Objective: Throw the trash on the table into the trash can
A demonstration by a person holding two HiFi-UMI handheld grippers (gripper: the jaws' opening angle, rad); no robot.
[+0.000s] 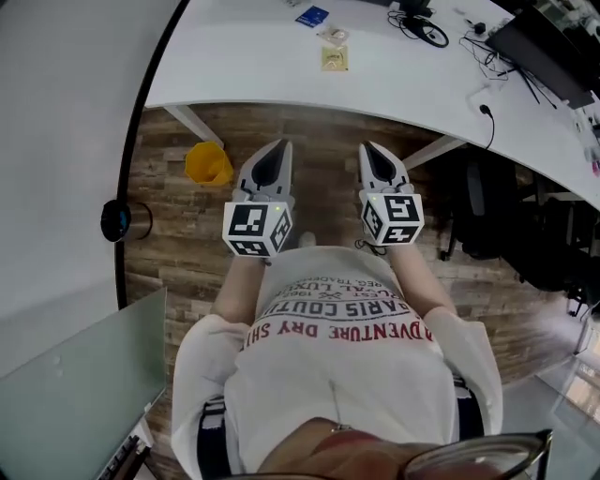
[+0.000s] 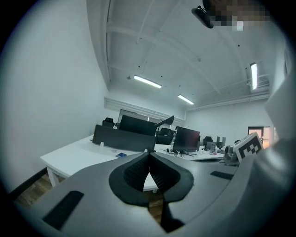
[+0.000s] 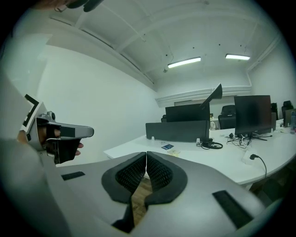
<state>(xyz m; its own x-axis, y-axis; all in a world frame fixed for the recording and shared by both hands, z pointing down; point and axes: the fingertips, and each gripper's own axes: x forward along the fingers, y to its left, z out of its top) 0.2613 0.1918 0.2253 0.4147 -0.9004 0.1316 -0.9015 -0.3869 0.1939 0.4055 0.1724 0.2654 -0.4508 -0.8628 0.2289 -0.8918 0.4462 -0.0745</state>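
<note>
Two small wrappers lie on the white table (image 1: 244, 66): a yellowish one (image 1: 334, 59) and a paler one (image 1: 334, 36) just beyond it, with a blue card (image 1: 312, 16) further back. In the right gripper view the same trash (image 3: 174, 152) and blue card (image 3: 167, 146) lie on the table ahead. A yellow trash can (image 1: 208, 164) stands on the wood floor under the table's near edge. My left gripper (image 1: 277, 147) and right gripper (image 1: 369, 150) are held side by side at waist height, short of the table, both shut with nothing in them.
Cables and headphones (image 1: 424, 28), a plug (image 1: 486, 111) and a monitor (image 1: 553, 47) crowd the table's right part. A dark office chair (image 1: 487, 206) stands right of me. A glass desk (image 1: 75, 384) and a black cylinder (image 1: 127, 221) sit at my left.
</note>
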